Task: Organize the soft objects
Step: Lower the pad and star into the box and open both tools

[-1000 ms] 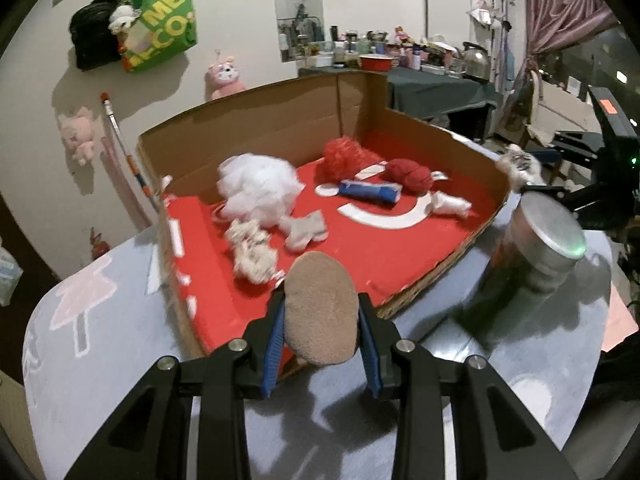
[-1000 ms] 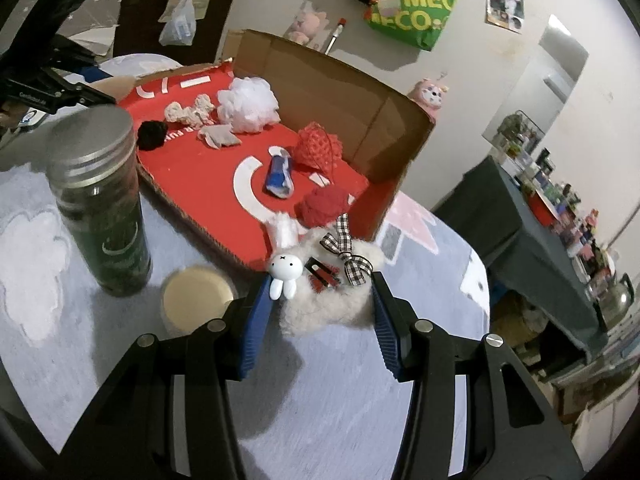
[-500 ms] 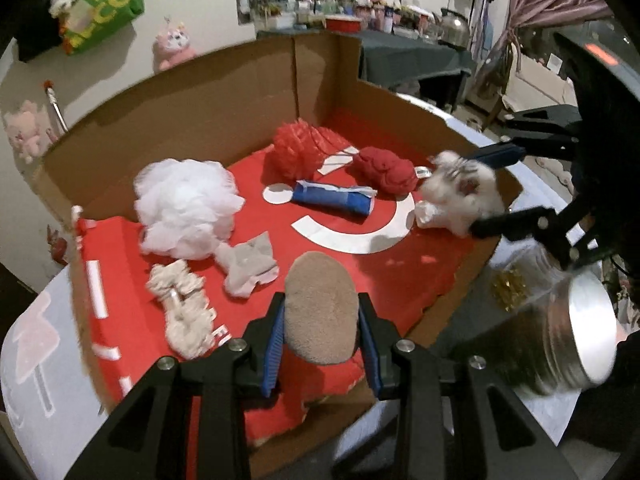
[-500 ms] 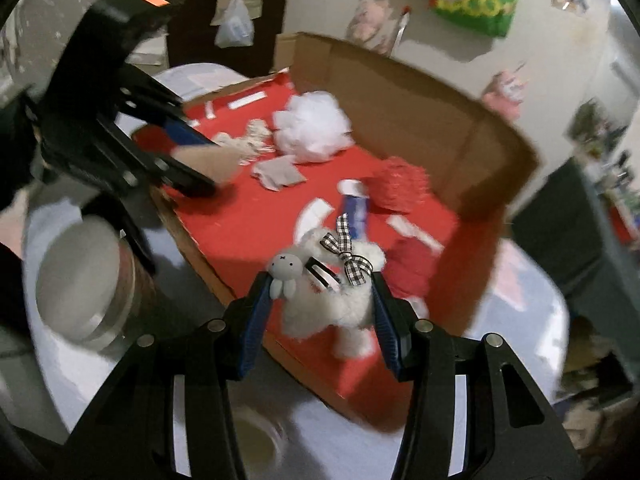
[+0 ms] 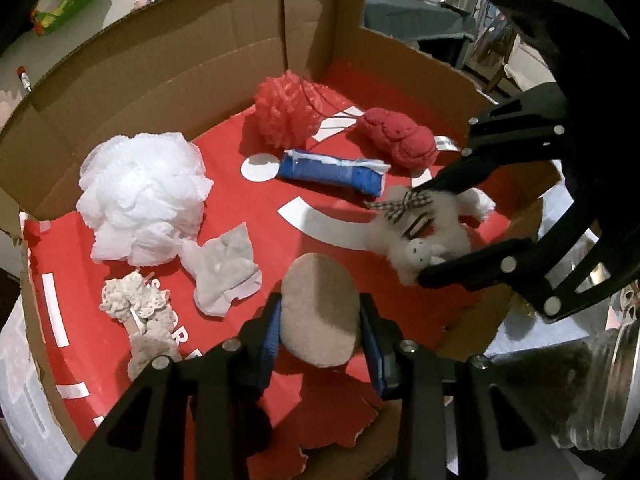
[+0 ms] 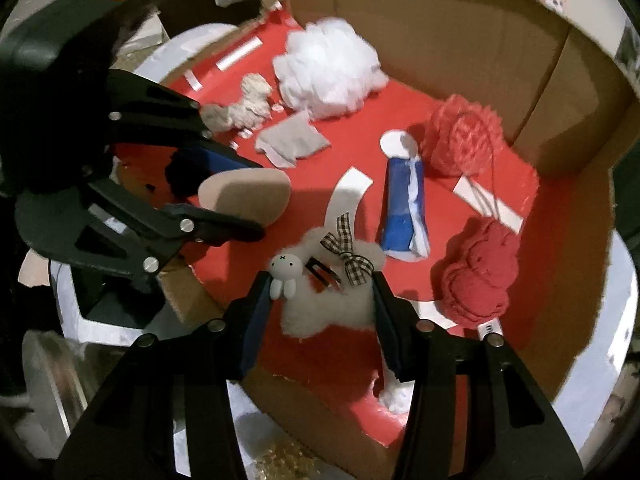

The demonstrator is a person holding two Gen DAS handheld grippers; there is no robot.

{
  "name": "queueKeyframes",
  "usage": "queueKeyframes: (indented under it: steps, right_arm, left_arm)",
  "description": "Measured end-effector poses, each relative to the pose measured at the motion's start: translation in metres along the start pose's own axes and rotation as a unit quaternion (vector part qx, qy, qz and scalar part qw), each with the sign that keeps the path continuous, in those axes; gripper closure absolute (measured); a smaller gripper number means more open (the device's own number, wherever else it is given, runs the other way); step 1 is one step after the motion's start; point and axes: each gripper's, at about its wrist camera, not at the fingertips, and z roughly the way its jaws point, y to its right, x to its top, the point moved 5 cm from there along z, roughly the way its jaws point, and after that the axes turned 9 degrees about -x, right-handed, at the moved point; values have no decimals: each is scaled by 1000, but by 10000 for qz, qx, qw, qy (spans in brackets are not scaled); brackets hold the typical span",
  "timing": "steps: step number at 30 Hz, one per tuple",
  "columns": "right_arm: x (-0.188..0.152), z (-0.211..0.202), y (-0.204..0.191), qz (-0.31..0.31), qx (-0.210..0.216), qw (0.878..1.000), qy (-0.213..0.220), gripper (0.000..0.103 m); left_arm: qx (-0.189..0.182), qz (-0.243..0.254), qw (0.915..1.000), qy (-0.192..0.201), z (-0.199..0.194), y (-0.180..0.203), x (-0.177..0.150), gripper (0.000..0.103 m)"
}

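Both loads are over the red floor of the cardboard box [image 5: 168, 64], so the likeliest trouble is crowding. The left hand-held gripper [image 5: 320, 320], clamped on a tan oval pad [image 5: 318, 314], sits at lower centre of its view. The right hand-held gripper [image 6: 320, 300], gripping a fluffy white plush with a checked bow [image 6: 332, 300], reaches in from the right edge there, quite near. A careless release could tangle the two tools or drop the plush on the blue roll [image 5: 334, 170] (already lying mid-box). Both tools point forward and down over the box's near wall. The white mesh pouf [image 5: 140, 196] lies at left.
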Motion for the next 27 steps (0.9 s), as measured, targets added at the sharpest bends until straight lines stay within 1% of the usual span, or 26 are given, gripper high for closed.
queueKeyframes:
  steps: [3,6,8,13,15,17,19,23,25,26,27]
  right_arm:
    - [0,9,-1,12,8,9999,-157,55]
    - [2,13,-3,0,-27,9998,-214,55]
    - [3,13,-3,13,-65,9997,-216,55]
    - [3,19,-5,26,-112,9993,-361,55]
    - [4,19,-5,41,-148,9992,-363,53]
    - [4,21,-5,42,-243,9989,-400,51]
    - [5,21,-6,55,-295,9988,-400,51]
    - [4,17,-8,122,-358,9987,-332,41]
    - [4,14,-9,172,-383,9987,-284,38]
    - [4,13,-10,193,-441,9985,-275,38]
    - [1,5,-2,215,-487,9983,-257,38]
  left_arm:
    - [16,-2,10000,-89,2,0,-3,64]
    - [68,20,9998,-162,6,1,-3,64]
    - [89,43,9998,-166,7,2,-4,59]
    - [97,72,9998,-166,8,4,-5,55]
    - [127,85,9997,-169,8,3,-7,52]
    - [162,75,9997,-167,7,2,-8,50]
    - [180,17,9997,-163,10,3,-4,48]
    - [143,-135,9998,-35,3,5,-7,35]
    - [139,-186,9997,40,-2,6,-6,32]
    - [145,-244,9995,110,-7,7,-7,29]
    - [151,-287,9994,151,-9,7,-7,25]
